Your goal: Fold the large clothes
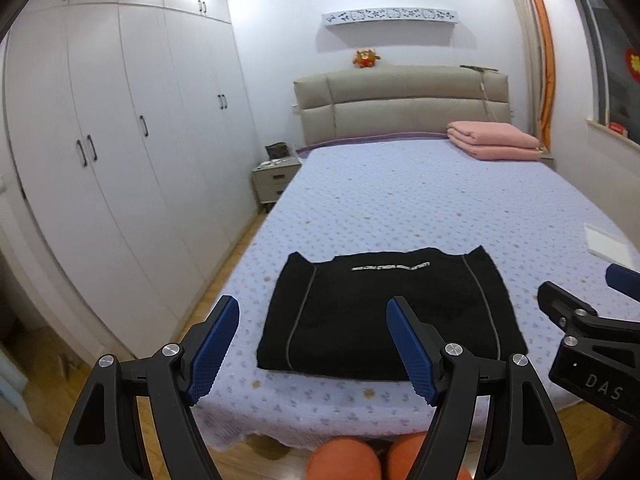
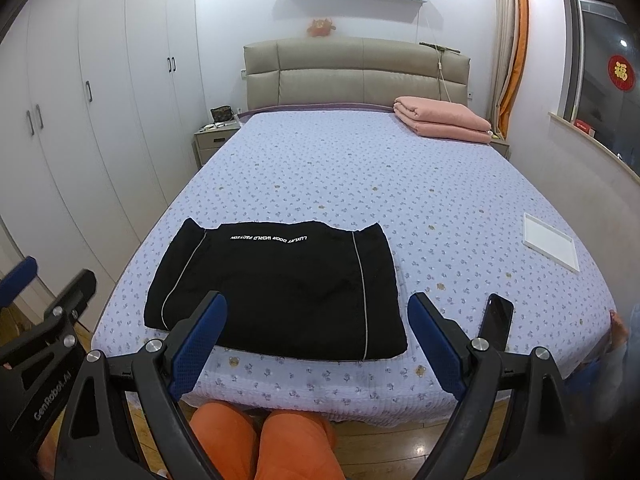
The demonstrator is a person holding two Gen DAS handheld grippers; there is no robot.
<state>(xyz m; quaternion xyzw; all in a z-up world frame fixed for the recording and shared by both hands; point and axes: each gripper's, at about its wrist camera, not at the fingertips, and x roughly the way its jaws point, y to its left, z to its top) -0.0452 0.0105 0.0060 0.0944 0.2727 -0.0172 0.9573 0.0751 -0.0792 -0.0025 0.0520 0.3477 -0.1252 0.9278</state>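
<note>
A black garment (image 1: 384, 312) (image 2: 280, 288) with thin grey seams and white lettering lies folded into a flat rectangle near the foot of the bed (image 1: 420, 200) (image 2: 360, 168). My left gripper (image 1: 312, 312) hovers open in front of the bed's near edge, nothing between its blue pads. My right gripper (image 2: 318, 308) is also open and empty, held above the garment's near edge. In the left wrist view the right gripper (image 1: 580, 292) shows at the right edge. The left gripper (image 2: 44, 288) appears at the left edge of the right wrist view.
A folded pink blanket (image 2: 444, 120) lies by the headboard. A white flat board (image 2: 552, 240) and a dark phone (image 2: 496, 320) rest on the bed's right side. White wardrobes (image 1: 120, 152) line the left wall. A person's knees in orange trousers (image 2: 260, 440) are below the bed edge.
</note>
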